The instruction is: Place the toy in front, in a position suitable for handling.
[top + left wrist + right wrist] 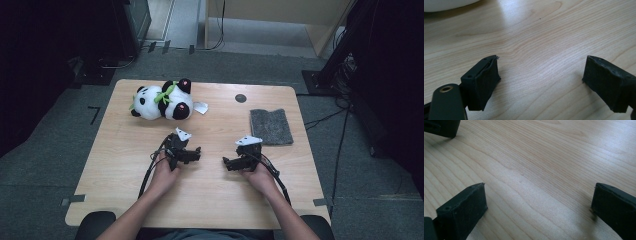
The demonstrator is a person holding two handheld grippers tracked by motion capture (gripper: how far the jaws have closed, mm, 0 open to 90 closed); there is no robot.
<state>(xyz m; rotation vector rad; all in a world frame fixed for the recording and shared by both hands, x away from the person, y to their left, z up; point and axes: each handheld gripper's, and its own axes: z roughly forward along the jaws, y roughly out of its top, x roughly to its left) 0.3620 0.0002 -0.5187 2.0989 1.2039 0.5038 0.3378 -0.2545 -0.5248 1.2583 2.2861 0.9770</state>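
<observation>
A black-and-white panda plush (161,101) with a green leaf on it lies at the far left of the wooden table (125,150). A grey cloth (270,126) lies flat at the right. My left gripper (194,154) rests low on the table near its middle, held by a hand, jaws wide open on bare wood (541,67). My right gripper (228,163) sits just to its right, facing it, also open over bare wood (539,190). The plush's white edge (446,5) shows far off in the left gripper view. A dark part of the left gripper (441,127) shows in the right gripper view.
A small white tag (200,107) lies beside the plush. A dark round spot (240,98) marks the far side of the table. Grey carpet, cables and dark stands surround the table. Cables trail from both grippers toward the near edge.
</observation>
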